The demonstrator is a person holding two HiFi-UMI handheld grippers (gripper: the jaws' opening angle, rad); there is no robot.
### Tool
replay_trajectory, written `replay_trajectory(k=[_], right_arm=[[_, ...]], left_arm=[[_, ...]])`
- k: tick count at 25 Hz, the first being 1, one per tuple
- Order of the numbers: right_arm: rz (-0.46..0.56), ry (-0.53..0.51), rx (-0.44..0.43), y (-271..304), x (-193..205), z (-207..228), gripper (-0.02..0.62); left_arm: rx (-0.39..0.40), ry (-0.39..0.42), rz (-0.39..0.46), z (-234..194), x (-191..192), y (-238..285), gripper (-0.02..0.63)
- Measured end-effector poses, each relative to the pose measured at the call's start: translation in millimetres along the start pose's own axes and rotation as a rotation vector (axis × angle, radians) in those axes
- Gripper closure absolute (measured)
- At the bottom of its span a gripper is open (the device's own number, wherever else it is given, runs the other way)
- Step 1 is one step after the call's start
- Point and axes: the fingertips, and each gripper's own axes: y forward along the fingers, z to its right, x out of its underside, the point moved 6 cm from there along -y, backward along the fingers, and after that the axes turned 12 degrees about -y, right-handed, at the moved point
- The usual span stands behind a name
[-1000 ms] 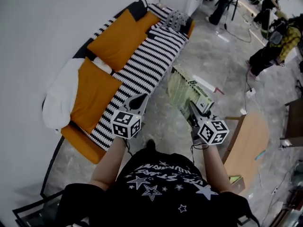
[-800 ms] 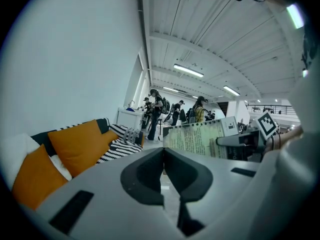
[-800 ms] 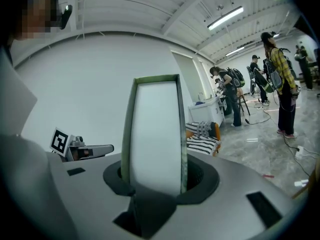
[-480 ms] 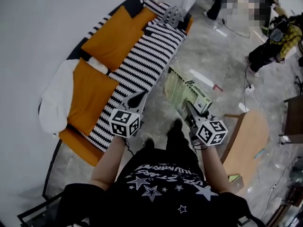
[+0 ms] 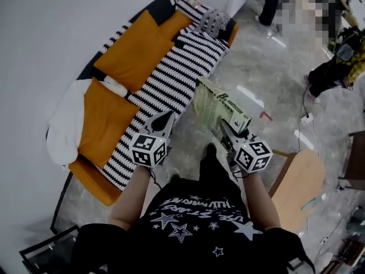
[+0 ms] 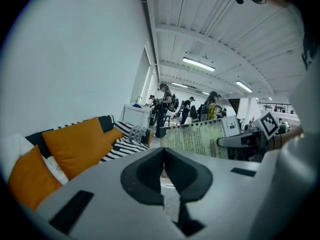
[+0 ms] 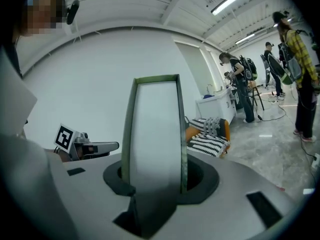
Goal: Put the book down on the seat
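Note:
A thick green book (image 5: 219, 108) stands on edge, and my right gripper (image 5: 226, 131) is shut on its near end above the floor, just right of the sofa. In the right gripper view the book's white page edge (image 7: 155, 129) fills the gap between the jaws (image 7: 152, 181). The sofa's black-and-white striped seat (image 5: 174, 76) lies to the left of the book. My left gripper (image 5: 162, 120) hangs over the seat's front edge, shut with nothing in it; its tips (image 6: 162, 153) meet. From the left gripper view the book (image 6: 197, 140) shows to the right.
Orange back cushions (image 5: 134, 47) and a white cushion (image 5: 65, 121) line the sofa against the wall. A grey chequered bundle (image 5: 214, 21) lies at the seat's far end. A wooden table (image 5: 299, 181) stands at my right, and people stand at the far right.
Both grippers and the book have moved forward and leftward, nearer the sofa's striped seat. The person has taken a step. Neither gripper's jaws have changed.

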Motion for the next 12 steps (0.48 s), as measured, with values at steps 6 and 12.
replay_trajectory(k=[6, 12], right_arm=[[-0.014, -0.007, -0.001, 15, -19, 75, 0.426], [0.001, -0.025, -0.022, 20, -40, 147, 0.426]], left_arm=[[-0.012, -0.002, 0.006, 14, -24, 69, 0.597], [-0.039, 0.005, 0.031, 32, -45, 127, 0.597]])
